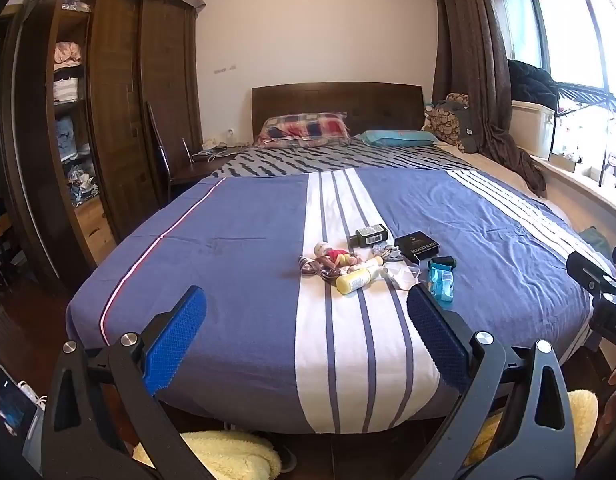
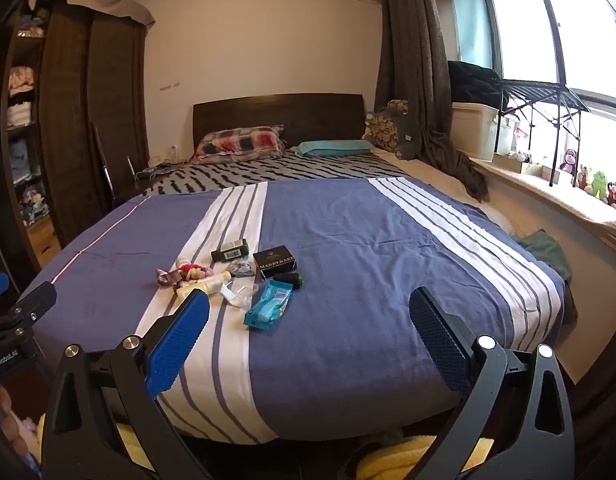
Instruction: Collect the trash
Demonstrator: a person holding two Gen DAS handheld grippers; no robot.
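i hold both grippers above the foot of the bed [image 1: 236, 240], neither touching anything. left gripper [image 1: 306, 312]: fingers spread wide and released, nothing between them. right gripper [image 2: 309, 314]: fingers likewise released and empty; its dark body also shows at the right edge of the left wrist view. the trash lies in a small cluster on the white-striped band of the blue cover [image 2: 348, 232], well ahead of both grippers. within the cluster: a teal wrapper [image 2: 268, 306] nearest the foot of the bed, a crumpled clear plastic piece [image 2: 240, 294] just beside it, a pale yellow bottle [image 1: 358, 278] lying on its side, a small doll in red [image 1: 334, 256], a dark box [image 1: 417, 245] with light lettering, a dark bottle [image 1: 371, 235] with a barcode label lying beyond it, and a small dark spool-like item [image 2: 293, 278] touching the wrapper's far end. background: plaid pillow [image 1: 304, 128] and teal pillow [image 1: 400, 137] at the wooden headboard [image 1: 336, 104], wardrobe [image 1: 120, 120] to the left, curtain [image 2: 416, 60] and window sill with plush toys [image 2: 598, 184] to the right.
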